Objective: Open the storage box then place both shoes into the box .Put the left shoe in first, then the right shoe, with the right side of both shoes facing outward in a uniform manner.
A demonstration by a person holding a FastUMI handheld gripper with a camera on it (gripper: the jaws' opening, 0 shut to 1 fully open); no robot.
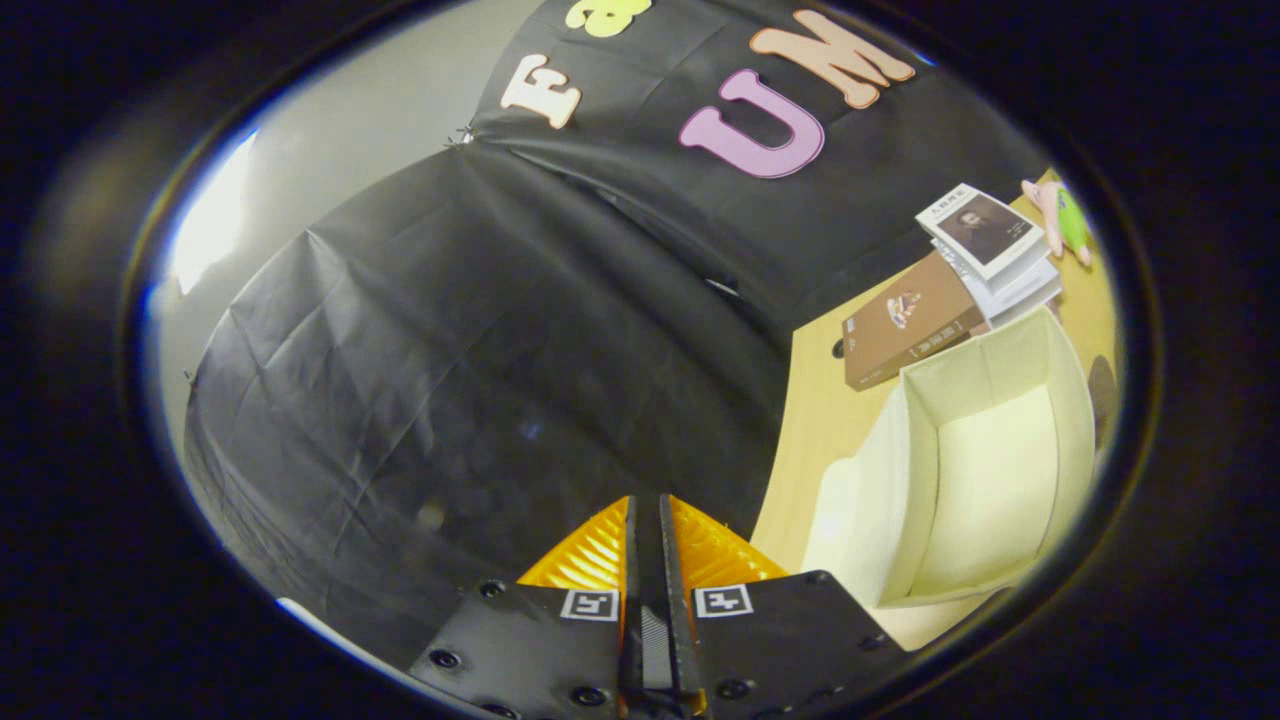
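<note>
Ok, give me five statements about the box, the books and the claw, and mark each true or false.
1. The claw has its fingers closed together with nothing between them. True.
2. The cream storage box is open and holds two shoes. False: it is open, but what shows of its inside is bare.
3. A brown book lies on the wooden table beyond the box. True.
4. The claw points straight into the box. False: it points at the black cloth wall, with the box off to one side.
5. The white books stand upright. False: they lie stacked.
</note>
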